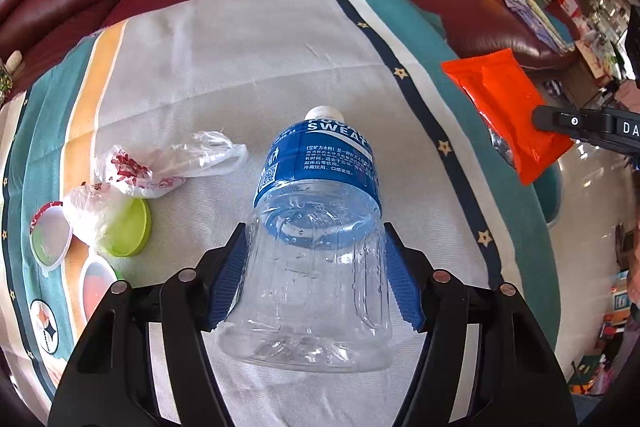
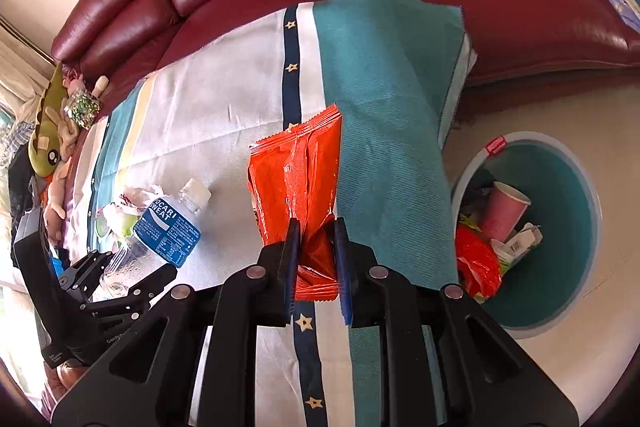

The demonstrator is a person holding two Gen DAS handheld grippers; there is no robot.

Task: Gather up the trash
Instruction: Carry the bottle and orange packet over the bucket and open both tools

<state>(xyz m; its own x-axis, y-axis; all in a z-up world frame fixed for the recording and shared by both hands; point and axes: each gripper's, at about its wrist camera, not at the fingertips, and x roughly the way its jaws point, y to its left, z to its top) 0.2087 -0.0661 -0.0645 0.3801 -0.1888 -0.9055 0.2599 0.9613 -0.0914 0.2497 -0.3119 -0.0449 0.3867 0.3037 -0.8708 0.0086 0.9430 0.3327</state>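
In the left wrist view, the left gripper (image 1: 316, 267) has its two blue-padded fingers (image 1: 228, 275) pressed against the sides of an empty clear bottle (image 1: 316, 227) with a blue label and white cap, so the tongs are clamped on the bottle near its base; whether it is lifted off the striped cloth (image 1: 248, 67) covering the table or resting on it I cannot tell. Near the left edge of the cloth lie more items to clear: a crumpled plastic bag (image 1: 168, 163), a green lid (image 1: 128, 227) and a round clear lid (image 1: 50, 239). At the right edge of this view an orange wrapper (image 1: 508, 107) hangs in the other tool. In the right wrist view, the right gripper (image 2: 316, 251) is closed on the lower end of the orange wrapper (image 2: 296, 179), its fingers pinched close together with the packet standing up between them over the teal stripe near the right edge of the cloth. To the right, on the floor beside the table, stands a teal bin (image 2: 576, 227) that already holds a pink cup (image 2: 504, 211) and other rubbish. Both pickups look done, so the step in hand is the carry to the bin. The next move, as I judge it, calls for swinging the wrapper right, past the cloth's edge and over the bin's mouth before the fingers part, with the bottle to follow.
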